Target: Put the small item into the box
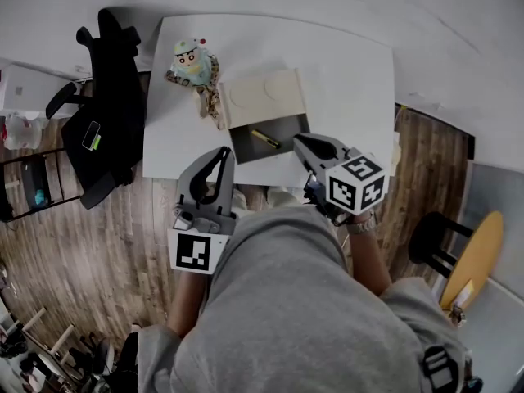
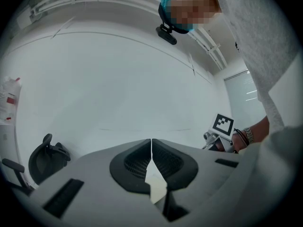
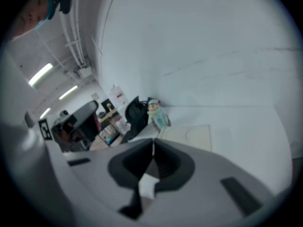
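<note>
Item: white worktop, seen from above. On it stands one shallow box with a dark inside; its cream lid is laid back flat on the far side. Contents: one small item, slim, yellow and dark, lying aslant on the box floor near the middle. Beside the lid's left edge is a cartoon doll. Off the worktop's left side is a black office chair. Left gripper: jaws clenched tip to tip with nothing between them, held at the worktop's near edge, left of the box. Right gripper: jaws likewise pressed together and empty, with the tips just beside the box's near right corner. Status, as judged: the small item is already inside, so placement looks complete. Handling note: the right jaws sit close to the box wall, so any pull-back is best made straight toward the person to avoid nudging the light box or jolting its contents.
</note>
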A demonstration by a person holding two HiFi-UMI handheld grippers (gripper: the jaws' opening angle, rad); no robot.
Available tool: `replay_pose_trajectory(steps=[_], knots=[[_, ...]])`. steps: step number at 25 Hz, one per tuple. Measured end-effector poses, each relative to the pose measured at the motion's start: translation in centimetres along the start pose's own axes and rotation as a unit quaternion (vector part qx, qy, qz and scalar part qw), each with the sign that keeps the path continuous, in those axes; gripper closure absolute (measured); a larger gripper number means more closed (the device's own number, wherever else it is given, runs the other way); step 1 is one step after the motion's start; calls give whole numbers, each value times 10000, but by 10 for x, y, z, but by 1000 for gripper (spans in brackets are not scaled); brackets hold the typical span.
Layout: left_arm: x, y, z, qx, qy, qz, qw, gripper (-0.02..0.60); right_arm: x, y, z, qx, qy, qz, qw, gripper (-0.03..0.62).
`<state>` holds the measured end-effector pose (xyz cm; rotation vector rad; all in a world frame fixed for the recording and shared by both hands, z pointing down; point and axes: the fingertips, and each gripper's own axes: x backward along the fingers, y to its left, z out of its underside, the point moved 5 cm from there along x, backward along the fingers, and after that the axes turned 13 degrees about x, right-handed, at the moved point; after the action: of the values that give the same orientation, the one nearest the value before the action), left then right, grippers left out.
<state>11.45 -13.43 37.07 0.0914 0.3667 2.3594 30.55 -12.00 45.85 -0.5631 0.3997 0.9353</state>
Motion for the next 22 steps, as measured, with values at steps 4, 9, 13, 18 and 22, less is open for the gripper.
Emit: replay_pose_trajectory(steps=[4,9,13,18,22], knots=[[-3,2,-6,4,-67,14,10000,543,11,21,-39,67,-650,-131,9978,559],[-7,4,-12,-79,-92,51,9999,543,28,39,-75,265,-1225,-217,9919,559],[-8,8,-19,-87,-171,96,9998,543,39,54,-96,359,-1685,-237,9848,559],[-8,11,-29,-131,-285,113,9994,543,47,68,-115,606,-2245,-112,9725,559],[-7,15,-40,-147,-388,67,9991,543,54,67,-127,761,-2570,132,9633,559]])
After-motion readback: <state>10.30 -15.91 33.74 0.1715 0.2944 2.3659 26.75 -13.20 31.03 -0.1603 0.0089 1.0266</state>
